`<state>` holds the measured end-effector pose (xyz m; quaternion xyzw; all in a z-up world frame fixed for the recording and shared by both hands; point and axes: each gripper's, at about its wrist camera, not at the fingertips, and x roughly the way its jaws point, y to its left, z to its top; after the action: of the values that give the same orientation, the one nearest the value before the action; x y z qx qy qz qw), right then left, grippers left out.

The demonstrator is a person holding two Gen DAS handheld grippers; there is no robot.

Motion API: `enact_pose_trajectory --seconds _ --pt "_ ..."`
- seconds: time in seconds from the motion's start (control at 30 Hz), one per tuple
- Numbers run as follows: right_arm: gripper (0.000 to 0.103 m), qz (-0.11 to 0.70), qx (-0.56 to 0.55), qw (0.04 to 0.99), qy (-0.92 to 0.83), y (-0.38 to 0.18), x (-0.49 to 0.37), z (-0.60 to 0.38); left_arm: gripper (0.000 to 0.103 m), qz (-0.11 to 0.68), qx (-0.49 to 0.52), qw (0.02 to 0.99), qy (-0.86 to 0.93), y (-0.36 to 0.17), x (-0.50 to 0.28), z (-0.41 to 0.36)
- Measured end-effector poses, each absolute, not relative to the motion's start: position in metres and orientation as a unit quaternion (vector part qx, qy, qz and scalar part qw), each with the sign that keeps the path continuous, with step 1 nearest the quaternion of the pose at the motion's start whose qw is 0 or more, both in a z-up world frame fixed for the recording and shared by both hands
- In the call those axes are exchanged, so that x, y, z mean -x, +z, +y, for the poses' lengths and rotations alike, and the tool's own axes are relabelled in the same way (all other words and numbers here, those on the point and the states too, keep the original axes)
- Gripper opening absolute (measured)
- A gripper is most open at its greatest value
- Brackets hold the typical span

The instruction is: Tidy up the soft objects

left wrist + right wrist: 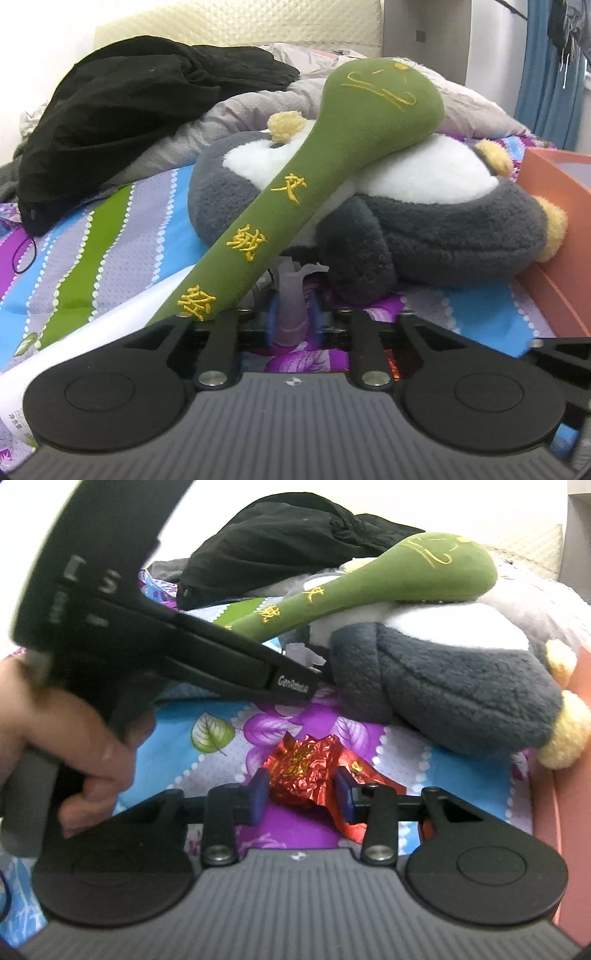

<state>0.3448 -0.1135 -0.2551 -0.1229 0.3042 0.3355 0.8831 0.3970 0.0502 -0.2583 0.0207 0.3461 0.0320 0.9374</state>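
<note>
A green plush spoon (295, 184) with yellow embroidery lies slanted across a grey and white plush toy (424, 221) on the bed. My left gripper (291, 317) is shut on a whitish translucent wrapper (291, 295) just below the plush toy. In the right wrist view the left gripper's body (184, 650) reaches in from the left, held by a hand. My right gripper (301, 794) has its blue pads on both sides of a crumpled red foil wrapper (303, 768), open and not clearly pressing it. The green spoon (369, 583) and plush toy (461, 686) lie beyond.
A black garment (129, 110) and a grey quilt (472, 107) are heaped at the back of the bed. The sheet (110, 240) is striped and floral. An orange box (557, 221) stands at the right edge against the plush toy.
</note>
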Motion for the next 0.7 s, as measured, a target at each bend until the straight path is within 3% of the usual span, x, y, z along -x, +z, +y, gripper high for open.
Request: enact_pose_trajectory --seconds 0.17,0.7 --pt "0.041 0.310 0.112 0.887 0.323 -0.250 -0.337 -0.123 0.009 0.343 -0.019 0.939 0.037 -0.255 -0.394 0.050" --pt "0.040 0.310 0.101 0.902 0.283 -0.224 -0.289 -0.145 0.009 0.340 0.036 0.940 0.016 -0.215 -0.310 0.040"
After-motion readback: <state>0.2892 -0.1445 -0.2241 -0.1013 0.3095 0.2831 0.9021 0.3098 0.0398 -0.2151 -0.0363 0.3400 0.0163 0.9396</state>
